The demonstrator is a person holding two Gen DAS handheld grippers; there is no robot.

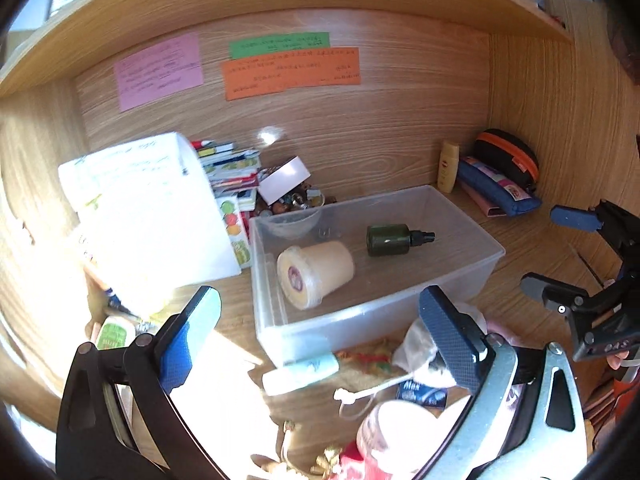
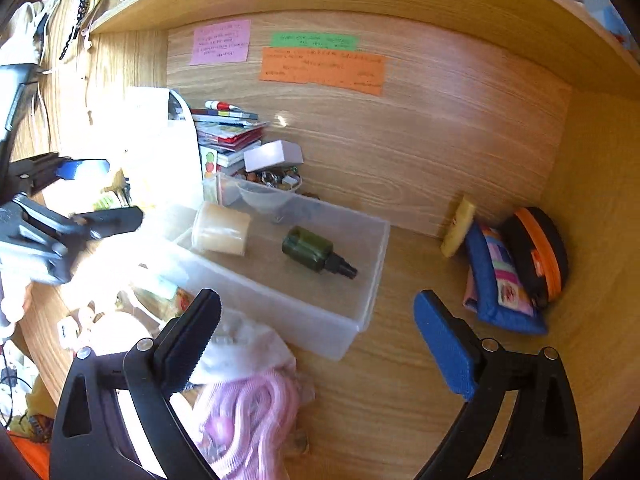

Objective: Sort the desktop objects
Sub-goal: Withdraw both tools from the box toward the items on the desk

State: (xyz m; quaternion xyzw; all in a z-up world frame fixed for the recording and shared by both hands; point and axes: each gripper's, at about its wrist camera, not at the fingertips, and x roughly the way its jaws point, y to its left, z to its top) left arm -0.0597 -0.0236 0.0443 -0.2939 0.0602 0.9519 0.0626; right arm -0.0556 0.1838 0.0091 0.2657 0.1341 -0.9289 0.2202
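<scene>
A clear plastic bin (image 1: pixel 492 258) (image 2: pixel 372 280) sits on the wooden desk. Inside it lie a cream jar (image 1: pixel 316 272) (image 2: pixel 220 229) on its side and a dark green spray bottle (image 1: pixel 396 239) (image 2: pixel 316 252). My left gripper (image 1: pixel 320 328) is open and empty, above the clutter just in front of the bin; it also shows at the left of the right wrist view (image 2: pixel 96 192). My right gripper (image 2: pixel 316 328) is open and empty over the bin's near corner; it shows at the right of the left wrist view (image 1: pixel 560 248). A white tube (image 1: pixel 300 372) lies in front of the bin.
A stack of books (image 1: pixel 232 172) and a white box (image 1: pixel 284 180) over small trinkets stand behind the bin. A yellow bottle (image 1: pixel 448 166), blue pencil case (image 2: pixel 500 280) and black-orange pouch (image 2: pixel 536 256) fill the back right corner. Pink yarn (image 2: pixel 248 412), a white cloth and a white paper pad (image 1: pixel 148 216) lie nearby.
</scene>
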